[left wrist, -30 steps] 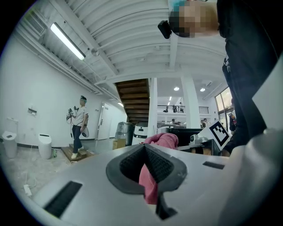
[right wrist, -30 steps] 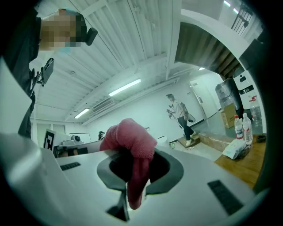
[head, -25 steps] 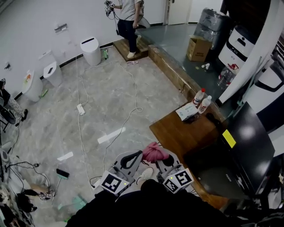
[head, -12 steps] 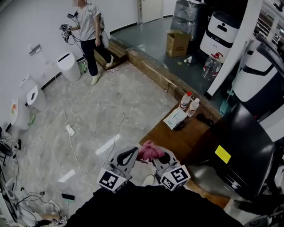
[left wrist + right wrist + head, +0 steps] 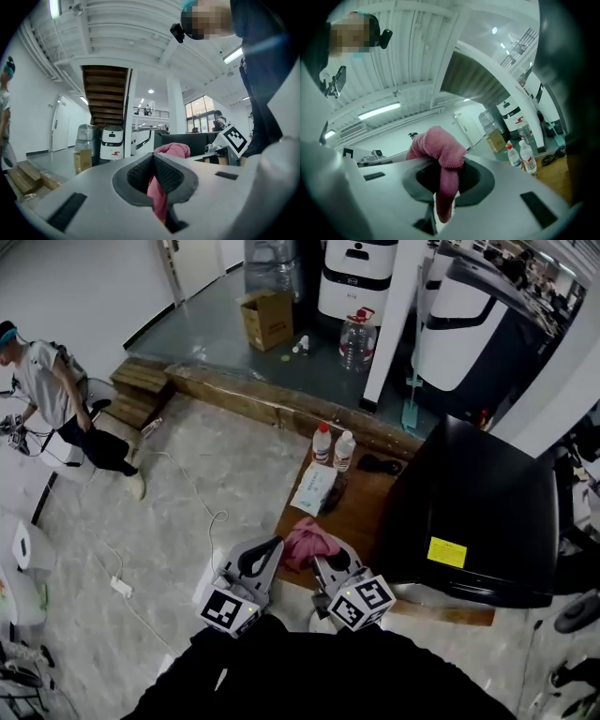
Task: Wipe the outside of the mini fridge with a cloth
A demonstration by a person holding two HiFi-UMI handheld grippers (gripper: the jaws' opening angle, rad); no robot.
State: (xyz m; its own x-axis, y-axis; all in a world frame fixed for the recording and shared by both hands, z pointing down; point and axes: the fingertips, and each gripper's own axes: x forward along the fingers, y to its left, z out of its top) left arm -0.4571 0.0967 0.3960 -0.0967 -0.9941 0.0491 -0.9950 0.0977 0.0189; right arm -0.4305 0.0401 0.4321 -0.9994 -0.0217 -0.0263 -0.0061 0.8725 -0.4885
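Pink cloth (image 5: 311, 542) stretches between left claw (image 5: 270, 549) and right claw (image 5: 324, 564), both clamping it.

Bright ceiling strip lights, fisheye-warped edges, dark vignetted corners.

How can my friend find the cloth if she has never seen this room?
Find the big black fridge on the right, then the brown wooden table beside it. At the table's near edge, the cloth is pinched by the left gripper and the right gripper. It is the only pink, crumpled thing; the bottles and packet farther back are whitish.
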